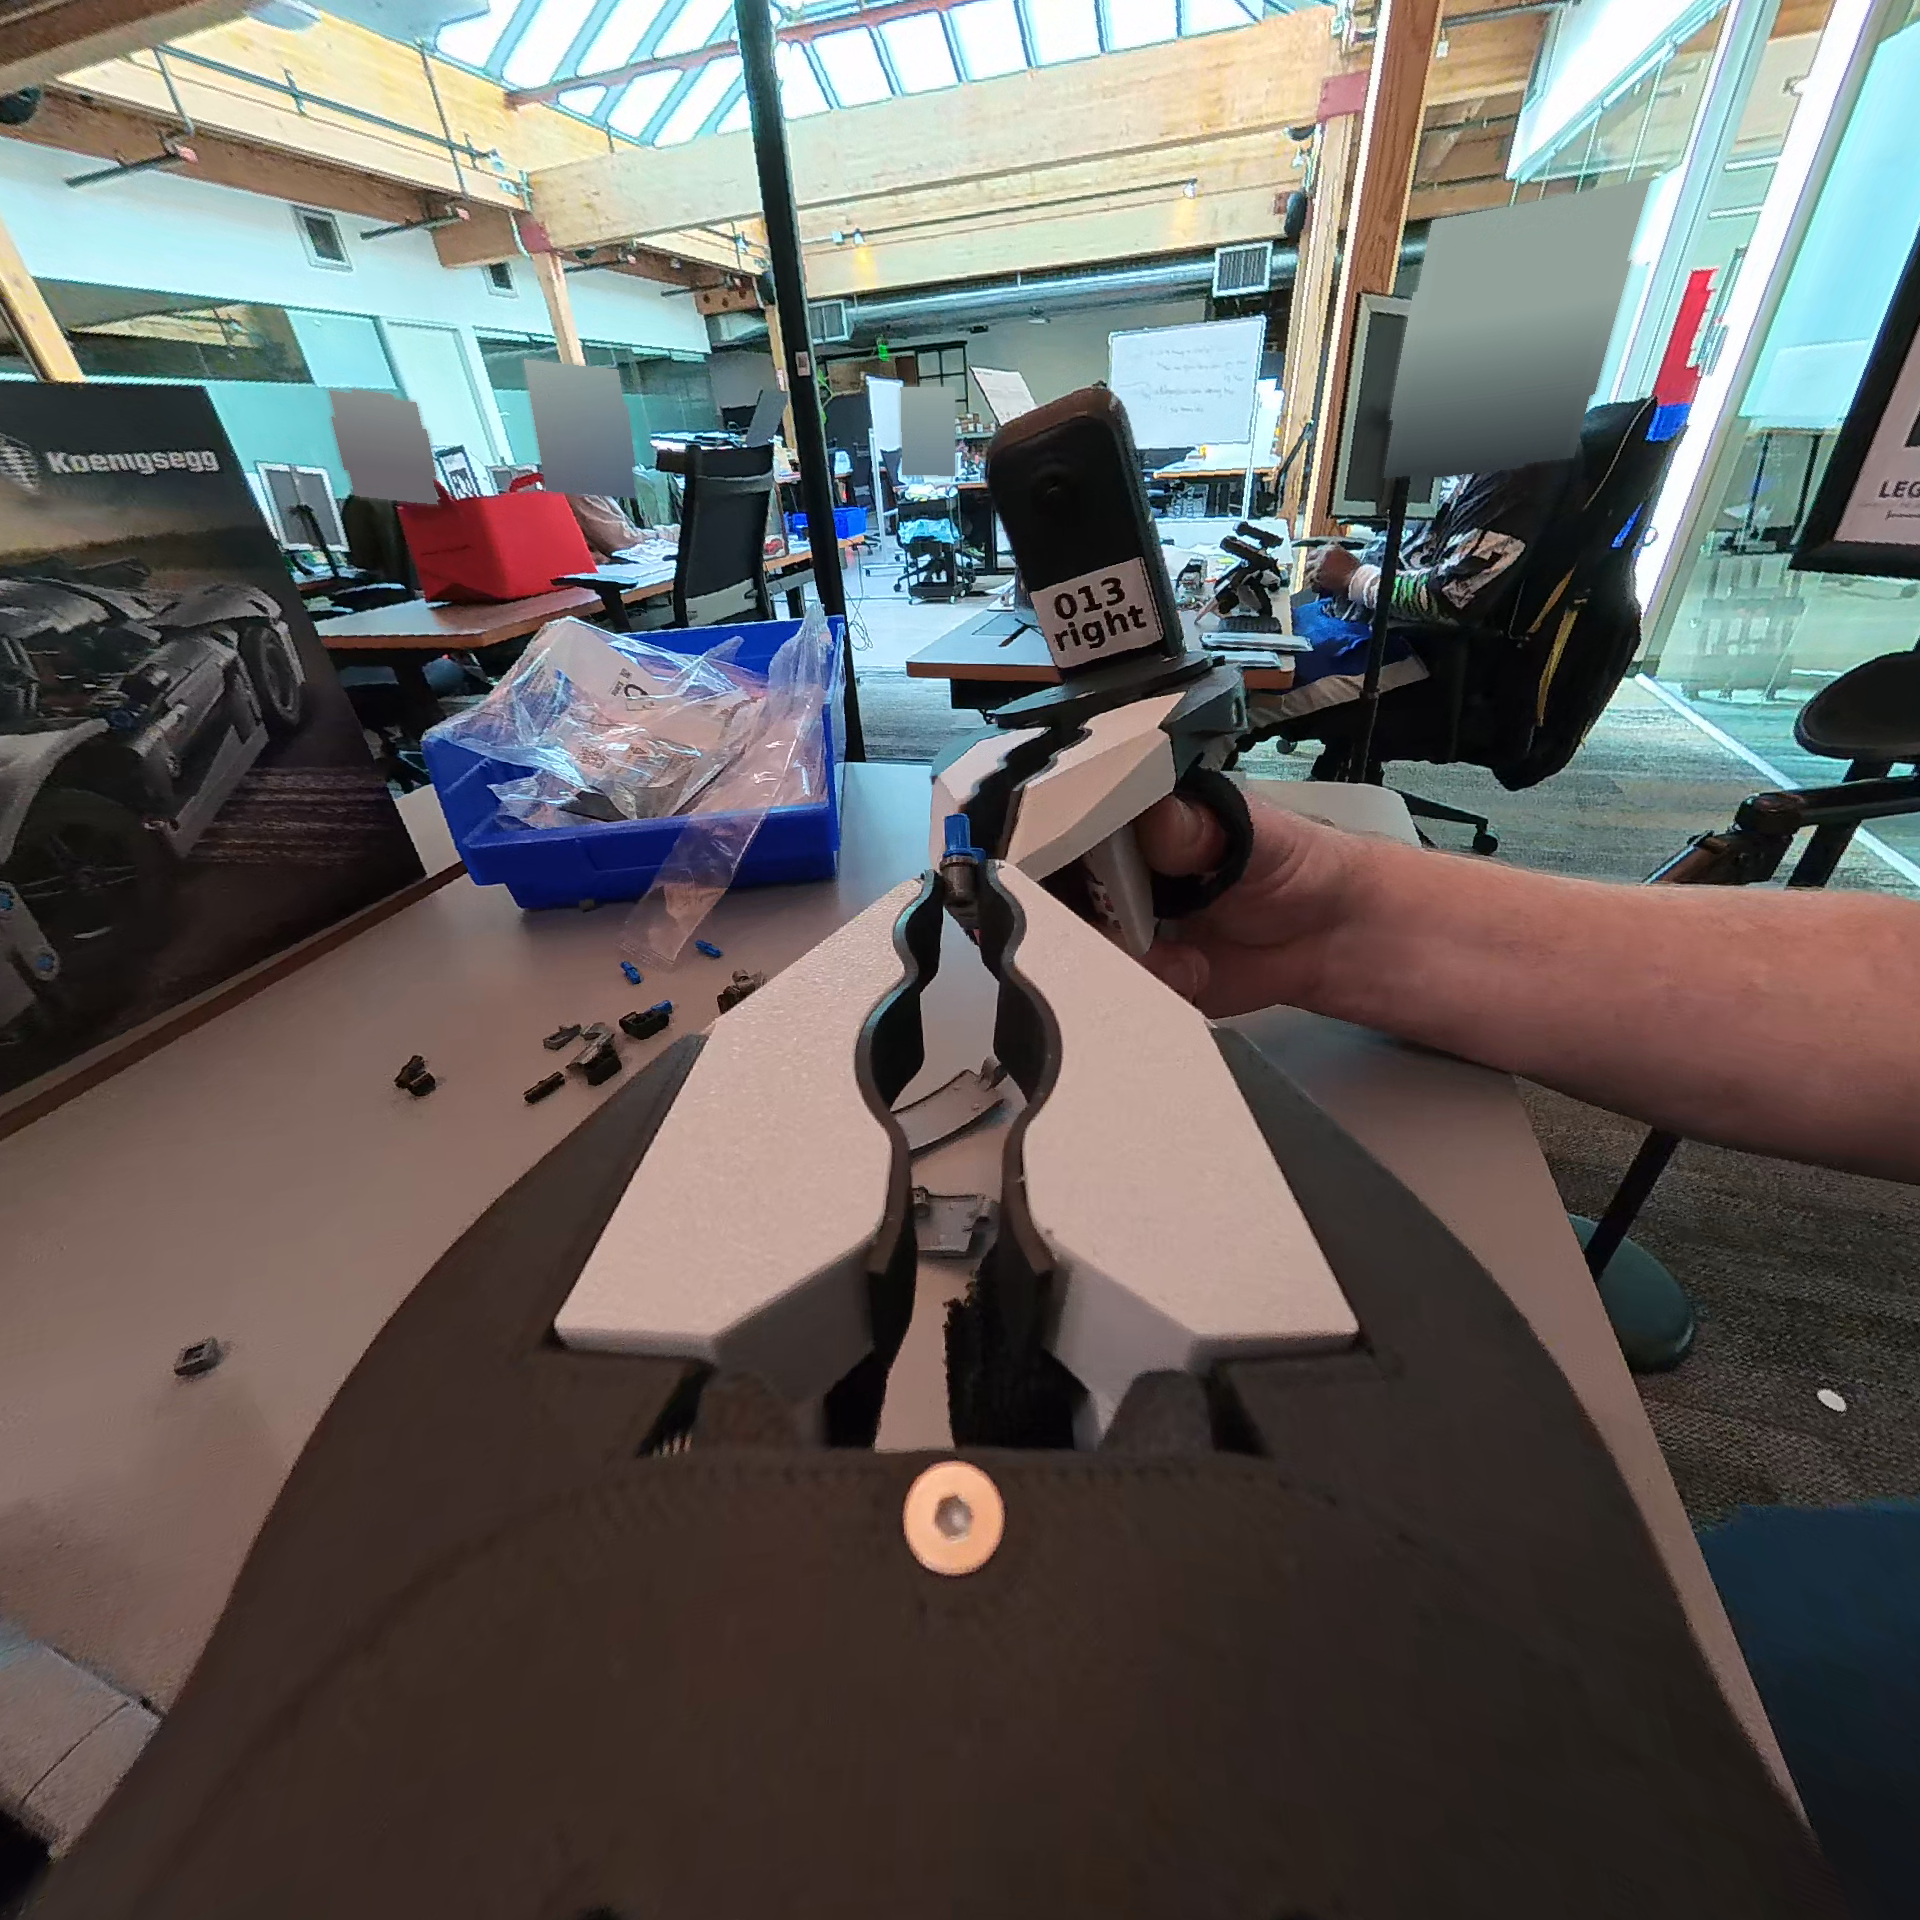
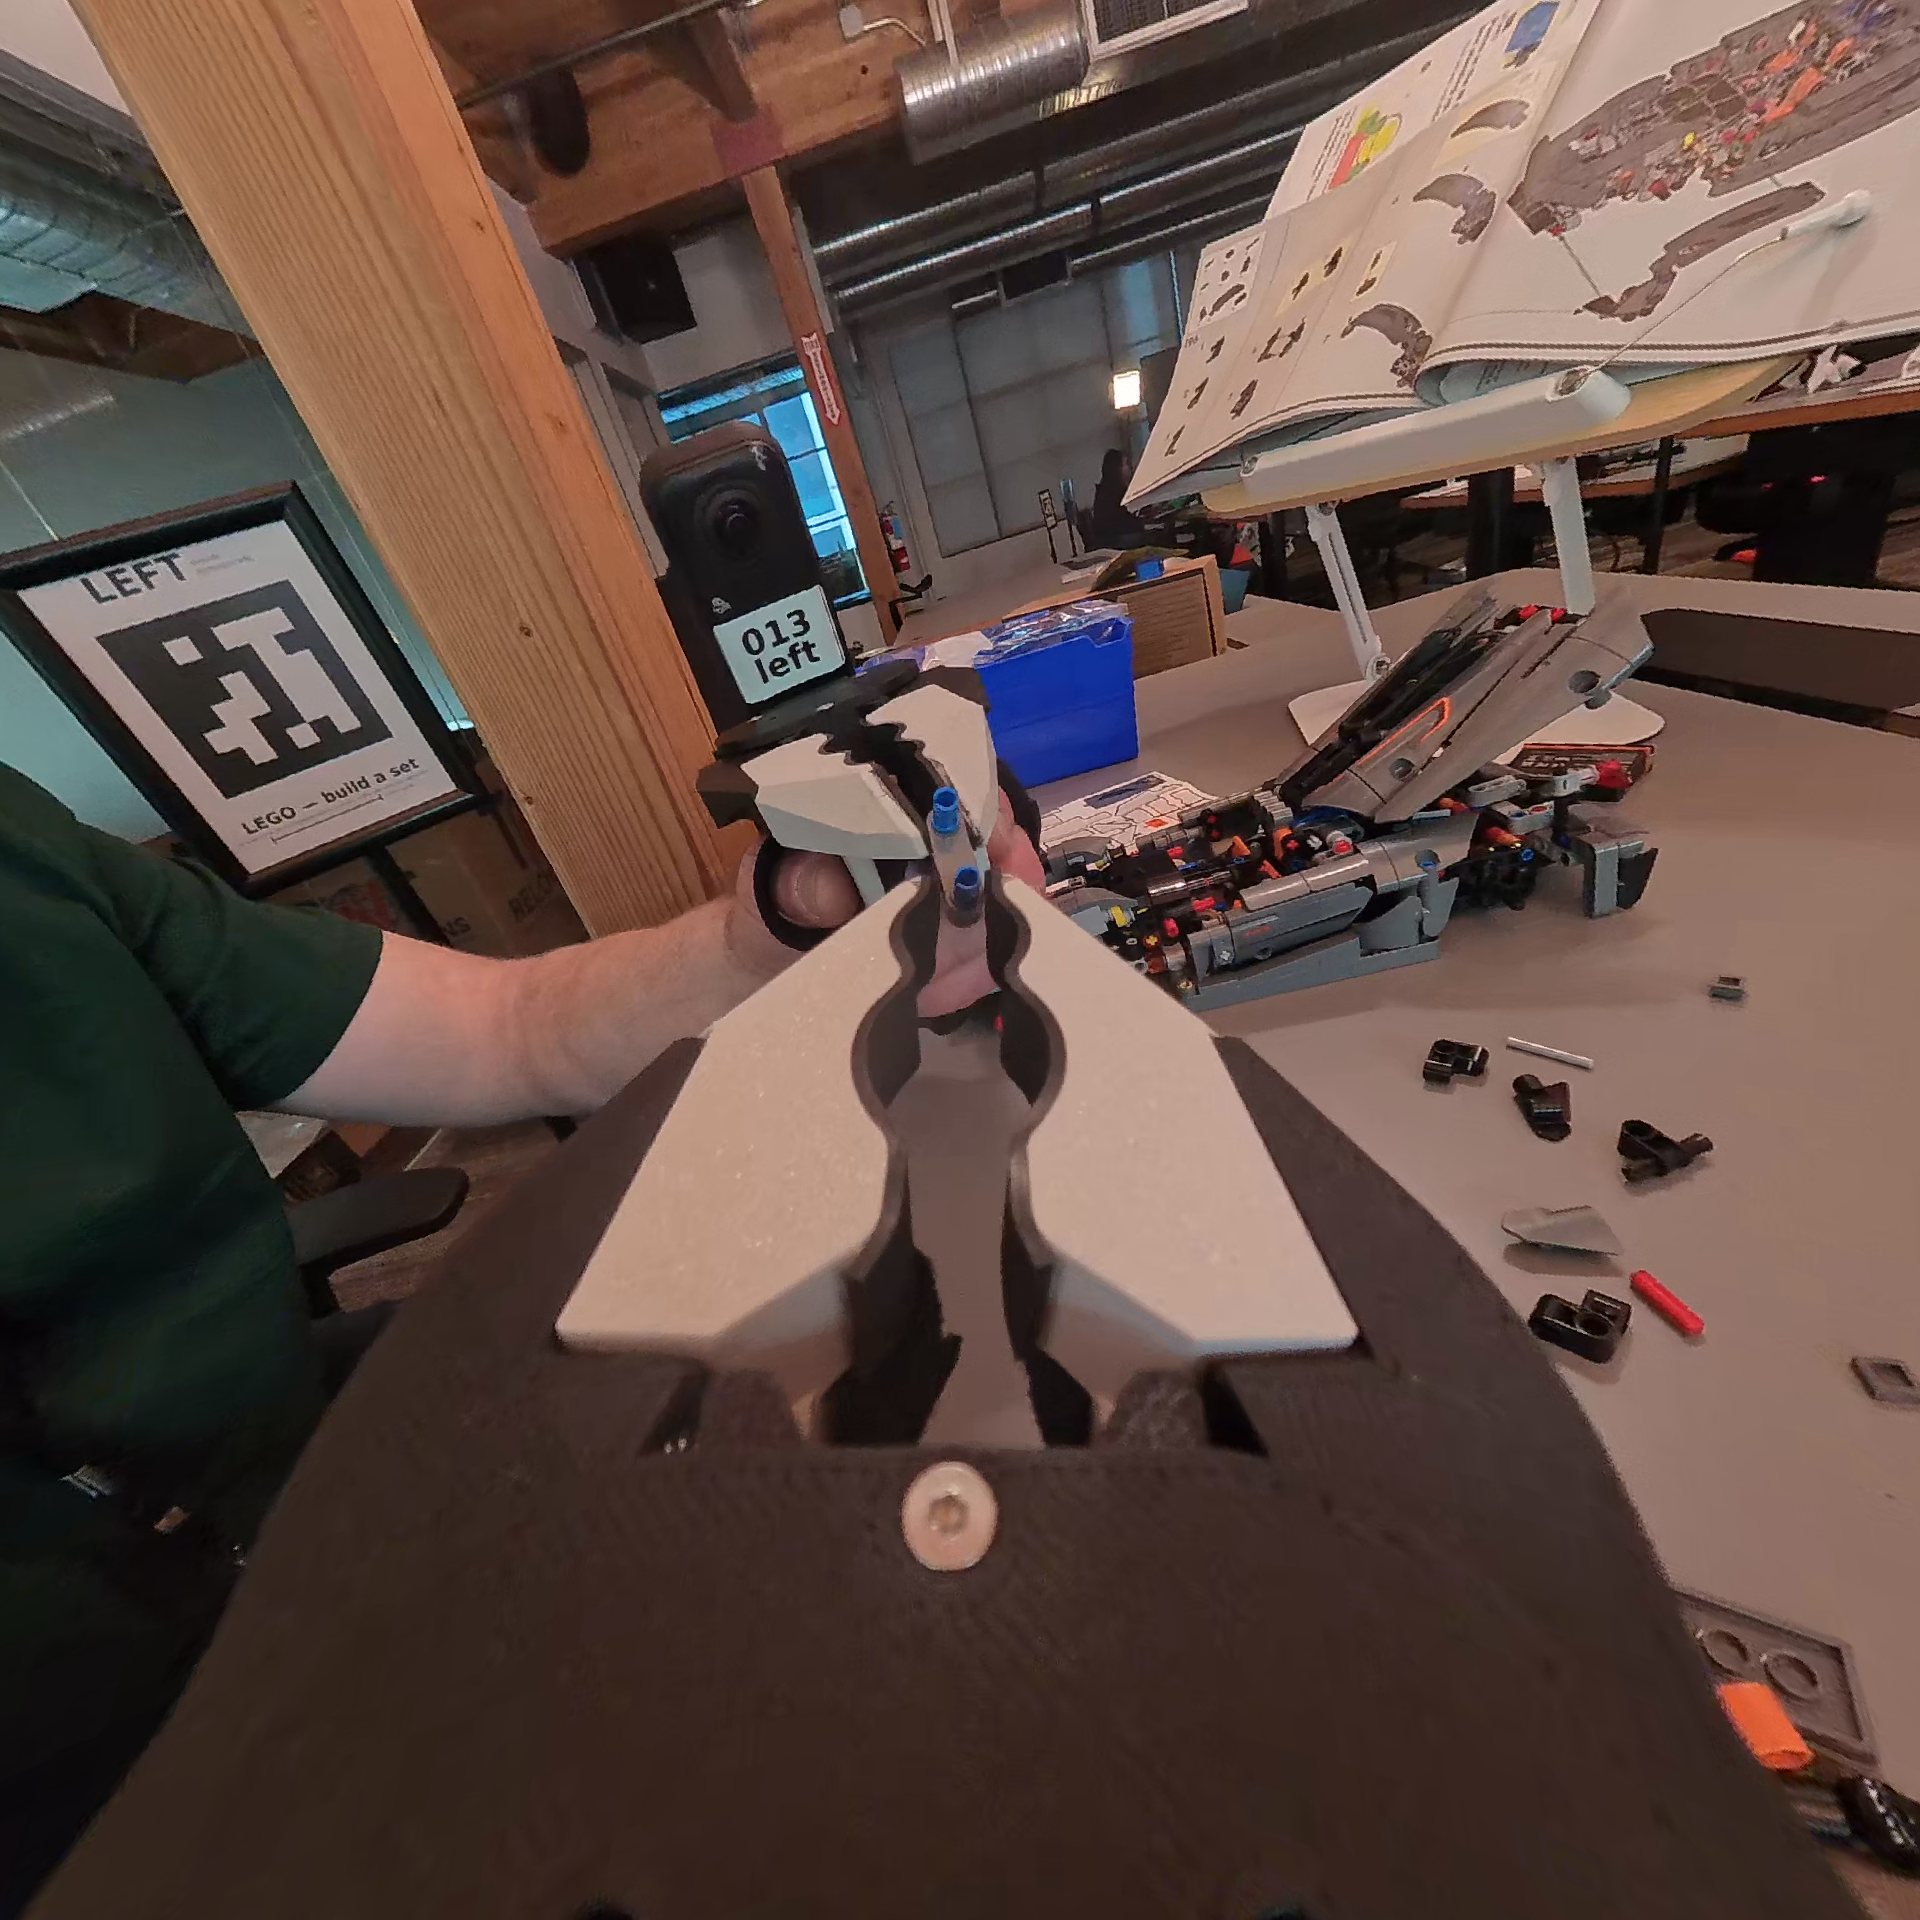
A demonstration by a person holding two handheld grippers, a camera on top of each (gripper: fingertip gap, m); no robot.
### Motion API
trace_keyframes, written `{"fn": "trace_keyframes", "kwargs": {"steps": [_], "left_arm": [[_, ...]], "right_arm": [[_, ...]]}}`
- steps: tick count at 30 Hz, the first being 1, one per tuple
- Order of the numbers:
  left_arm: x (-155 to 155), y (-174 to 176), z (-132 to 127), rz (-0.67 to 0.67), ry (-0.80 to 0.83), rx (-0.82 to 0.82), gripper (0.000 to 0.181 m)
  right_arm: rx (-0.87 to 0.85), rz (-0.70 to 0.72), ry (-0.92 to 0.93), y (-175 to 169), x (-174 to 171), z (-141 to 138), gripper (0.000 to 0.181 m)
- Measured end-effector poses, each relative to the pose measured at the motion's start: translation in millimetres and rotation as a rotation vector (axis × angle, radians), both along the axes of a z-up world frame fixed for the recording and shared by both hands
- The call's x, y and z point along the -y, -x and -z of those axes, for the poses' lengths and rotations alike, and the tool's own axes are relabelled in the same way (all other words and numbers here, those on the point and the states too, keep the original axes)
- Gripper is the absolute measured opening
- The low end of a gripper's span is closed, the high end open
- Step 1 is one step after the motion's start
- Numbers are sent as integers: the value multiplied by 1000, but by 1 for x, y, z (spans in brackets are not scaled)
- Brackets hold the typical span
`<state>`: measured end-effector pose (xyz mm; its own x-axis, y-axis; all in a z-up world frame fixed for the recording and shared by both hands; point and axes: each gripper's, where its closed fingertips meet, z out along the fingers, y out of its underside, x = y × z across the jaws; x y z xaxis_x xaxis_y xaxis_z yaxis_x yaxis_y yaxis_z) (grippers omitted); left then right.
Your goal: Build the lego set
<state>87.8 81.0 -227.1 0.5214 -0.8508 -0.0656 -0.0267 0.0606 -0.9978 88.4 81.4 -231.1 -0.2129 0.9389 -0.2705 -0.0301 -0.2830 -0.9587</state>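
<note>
A small grey lego beam (image 2: pixel 953 854) with two blue pins (image 2: pixel 966 885) hangs in the air between my two grippers. In the left wrist view my left gripper (image 1: pixel 961 885) is shut on the beam (image 1: pixel 960 881), with one blue pin (image 1: pixel 956 833) sticking up past the tips. The right gripper (image 1: pixel 971 805) meets it from beyond, held by a hand. In the right wrist view my right gripper (image 2: pixel 961 902) is closed around the beam's near end at the lower pin. The left gripper (image 2: pixel 935 774) holds the far end.
A part-built grey lego car (image 2: pixel 1351 873) stands on the grey table (image 2: pixel 1766 831) under an open instruction book (image 2: pixel 1558 208) on a stand. Loose small pieces (image 2: pixel 1558 1122) (image 1: pixel 592 1049) lie around. A blue bin (image 1: pixel 644 831) holds plastic bags. The set's box (image 1: pixel 156 727) stands at the left. Less than 4 cm separates the two grippers' tips. Both grippers' tips are roughly 20 cm from the part-built grey lego car (image 2: pixel 1351 873).
</note>
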Motion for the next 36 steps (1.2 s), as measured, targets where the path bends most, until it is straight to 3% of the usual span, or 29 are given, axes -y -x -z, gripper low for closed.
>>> {"fn": "trace_keyframes", "kwargs": {"steps": [5,7,19,28,31,36], "left_arm": [[1,0,1,13,0,-16,3],[1,-1,4,13,5,-40,4],[0,-7,6,30,24,-27,14],[3,-9,5,65,31,-8,5],[3,-2,-1,30,-14,-27,5],[0,38,-37,-87,-144,-106,5]], "right_arm": [[0,6,12,-1,-2,0,14],[7,-3,11,-1,-1,1,3],[-47,2,33,-9,-5,-8,2],[-23,-34,21,-1,4,-3,2],[-68,17,21,-6,-3,-11,14],[-122,186,-23,-29,-30,-22,14]]}}
